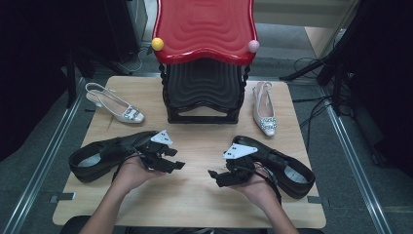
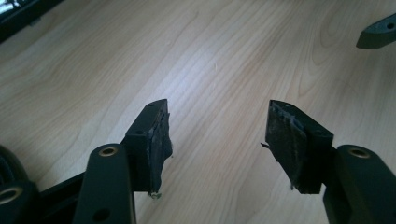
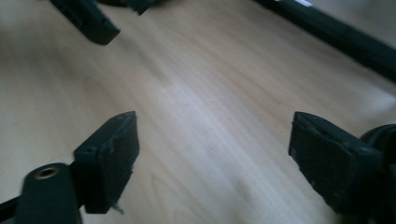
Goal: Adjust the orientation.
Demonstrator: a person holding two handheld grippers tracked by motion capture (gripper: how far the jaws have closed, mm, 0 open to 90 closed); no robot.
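Black shoes lie on the desk (image 1: 195, 195), one (image 1: 104, 156) just behind the left claw (image 1: 171, 159), one (image 1: 285, 165) behind the right claw (image 1: 220, 177). Both claws gape wide, empty. Likely a start: next, turn to grasp a shoe.

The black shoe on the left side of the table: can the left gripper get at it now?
Probably yes. The black shoe lies just behind the left gripper, whose jaws are open and empty.

A glossy red rack top (image 1: 204, 29) with rippled ridges sits at twelve o'clock over a black base (image 1: 203, 92). Yellow ball (image 1: 157, 44) and pink ball (image 1: 253, 46) mark its corners. Pale wood-grain table (image 1: 195, 195); black shoes (image 1: 97, 158), silvery-beige heels (image 1: 264, 109).
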